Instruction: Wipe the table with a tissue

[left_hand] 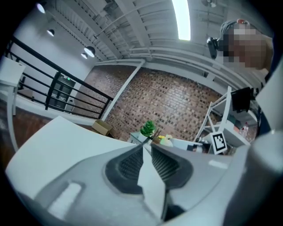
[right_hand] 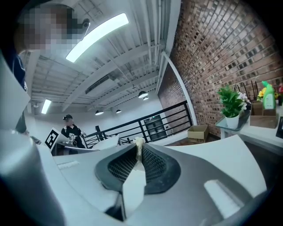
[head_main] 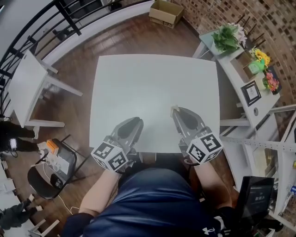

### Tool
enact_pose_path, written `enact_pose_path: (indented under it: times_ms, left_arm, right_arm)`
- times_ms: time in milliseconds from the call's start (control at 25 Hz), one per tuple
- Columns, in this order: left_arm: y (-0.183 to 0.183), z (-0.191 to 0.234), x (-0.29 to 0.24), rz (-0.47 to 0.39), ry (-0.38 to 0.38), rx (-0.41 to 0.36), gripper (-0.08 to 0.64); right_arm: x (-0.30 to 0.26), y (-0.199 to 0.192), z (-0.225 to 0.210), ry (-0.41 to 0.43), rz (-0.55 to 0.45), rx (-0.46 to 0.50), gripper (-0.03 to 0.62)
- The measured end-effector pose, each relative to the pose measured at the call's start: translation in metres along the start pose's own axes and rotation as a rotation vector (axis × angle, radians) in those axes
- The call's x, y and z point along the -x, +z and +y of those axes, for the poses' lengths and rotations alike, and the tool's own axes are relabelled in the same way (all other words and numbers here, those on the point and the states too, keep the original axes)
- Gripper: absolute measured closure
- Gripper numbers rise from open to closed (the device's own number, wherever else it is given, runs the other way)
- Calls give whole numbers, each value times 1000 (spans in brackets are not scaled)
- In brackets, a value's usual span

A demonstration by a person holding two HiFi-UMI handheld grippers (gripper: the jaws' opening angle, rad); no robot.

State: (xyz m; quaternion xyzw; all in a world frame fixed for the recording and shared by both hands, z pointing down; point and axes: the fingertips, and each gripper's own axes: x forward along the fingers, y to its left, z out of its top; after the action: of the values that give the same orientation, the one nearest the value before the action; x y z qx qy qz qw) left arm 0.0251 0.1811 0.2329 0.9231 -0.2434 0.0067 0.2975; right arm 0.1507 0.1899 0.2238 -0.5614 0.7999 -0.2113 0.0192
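The white square table [head_main: 152, 83] lies in front of me in the head view. My right gripper [head_main: 175, 111] rests on its front right part, shut on a small cream scrap of tissue [head_main: 174, 109] that pokes out at the jaw tips. In the right gripper view the tissue [right_hand: 139, 142] shows as a thin strip pinched between the ribbed pads. My left gripper [head_main: 138, 122] sits at the front left of the table with its jaws together and nothing between them. In the left gripper view the left gripper [left_hand: 147, 148] has its tips meeting, with no tissue there.
A white side table [head_main: 27, 88] stands left, and a black chair [head_main: 51, 171] with small items at lower left. A cardboard box [head_main: 165, 11] sits on the floor beyond the table. To the right are a potted plant [head_main: 226, 37], flowers [head_main: 261, 58] and a framed picture [head_main: 252, 92] on a shelf. A person [right_hand: 70, 130] stands by the railing.
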Motion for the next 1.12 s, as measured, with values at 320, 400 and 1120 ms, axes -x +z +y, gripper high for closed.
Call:
enact_pose_path:
  times_ms: [320,400,1120]
  left_arm:
    - [-35,-13,101,51,-111,-41,503]
    - [-40,-10,119,51,-117,-38,503]
    - [-37,-73,141,16,-111,-103,503]
  right_arm:
    - [55,-31,69,-176,-43,31,552]
    - [64,-42,84,-198,-45,21,552]
    - [120,-35,130,-124,-94,100,552]
